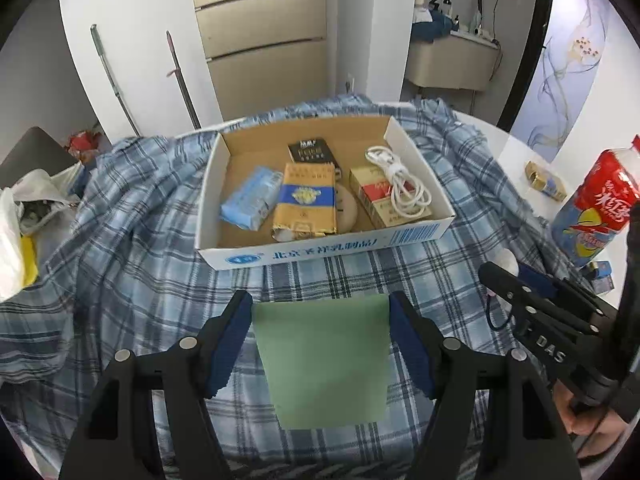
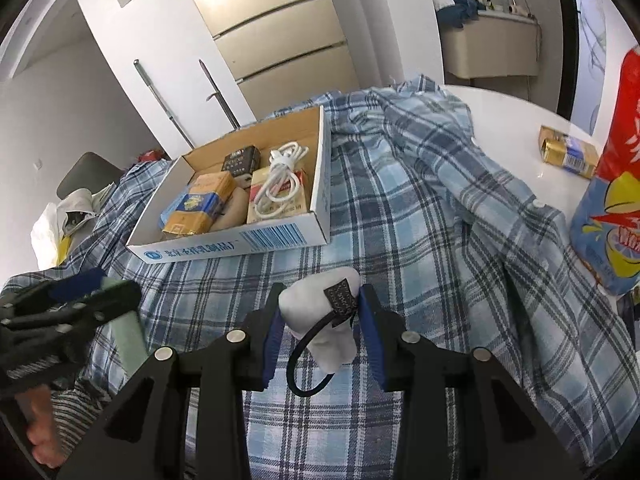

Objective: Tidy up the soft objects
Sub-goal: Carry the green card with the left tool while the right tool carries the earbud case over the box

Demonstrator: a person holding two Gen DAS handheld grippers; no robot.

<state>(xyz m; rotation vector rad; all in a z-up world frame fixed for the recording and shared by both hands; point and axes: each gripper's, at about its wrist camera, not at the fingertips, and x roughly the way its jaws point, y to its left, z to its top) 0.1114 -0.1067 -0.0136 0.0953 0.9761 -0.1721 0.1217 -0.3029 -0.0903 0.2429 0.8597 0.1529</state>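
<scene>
Blue-and-white plaid cotton cloth point(image 2: 400, 208) is covering the bench, and the shallow white cardboard box point(image 1: 320, 246) is sitting on it. I am holding a flat pale green sponge-like pad point(image 1: 324, 360) with the left gripper point(image 1: 320, 344), jaws clamped on its edges; it looks light and squashy. The right gripper point(image 2: 320, 336) is squeezing a small white plush pouch point(image 2: 316, 312) with a black cord loop, mid-body.

Each wrist camera sits close behind its own jaws, facing steeply down and forward over the plaid cloth point(image 1: 132, 240); both views share the cardboard box point(image 1: 320, 246) beyond the jaws, and each catches the other gripper sideways
</scene>
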